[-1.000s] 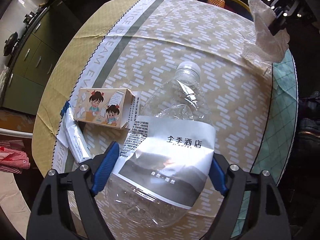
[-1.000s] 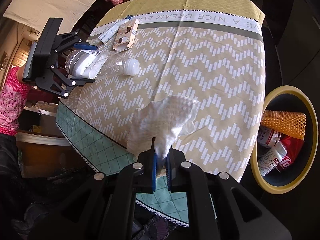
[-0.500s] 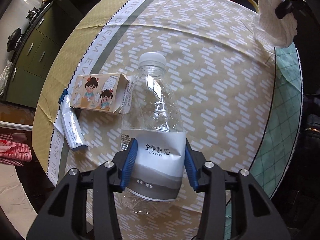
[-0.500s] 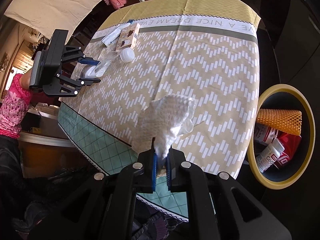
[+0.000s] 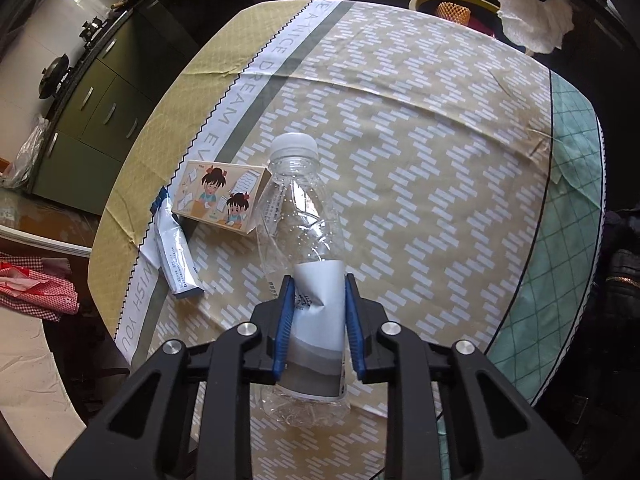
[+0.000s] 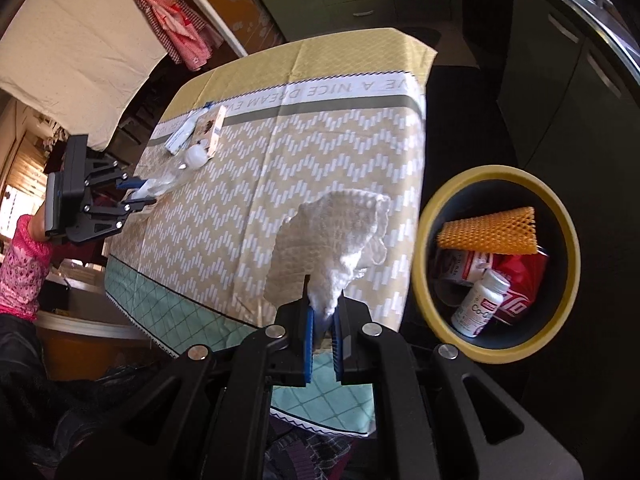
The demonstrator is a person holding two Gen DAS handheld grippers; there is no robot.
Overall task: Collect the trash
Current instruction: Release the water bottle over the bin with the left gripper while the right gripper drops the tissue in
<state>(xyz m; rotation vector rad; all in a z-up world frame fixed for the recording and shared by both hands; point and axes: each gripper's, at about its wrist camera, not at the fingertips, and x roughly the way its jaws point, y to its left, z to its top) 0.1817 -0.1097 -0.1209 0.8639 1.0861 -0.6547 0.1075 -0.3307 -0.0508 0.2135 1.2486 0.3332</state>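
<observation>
An empty clear plastic bottle (image 5: 298, 216) with a white cap and a grey-white label lies between the blue pads of my left gripper (image 5: 318, 302). The jaws are closing and the pads press the label inward, crumpling it. From the right wrist view the same left gripper (image 6: 134, 192) holds the bottle (image 6: 172, 174) near the table's left edge. My right gripper (image 6: 322, 320) is shut on a crumpled white paper towel (image 6: 332, 236), held above the table's near right corner, beside a yellow-rimmed bin (image 6: 424, 264). The towel (image 5: 528, 20) also shows at the top right of the left wrist view.
A small cartoon-printed box (image 5: 218, 196) and a white-blue sachet (image 5: 174, 260) lie on the patterned tablecloth (image 5: 420, 184) left of the bottle. The bin holds an orange foam net (image 6: 486, 236), a white pill bottle (image 6: 478, 304) and red packaging. A person's pink sleeve (image 6: 22, 268) is at left.
My left gripper's jaws have closed from wide apart onto the bottle, squeezing its label. My right gripper has carried the towel toward the bin, which now looks larger and nearer.
</observation>
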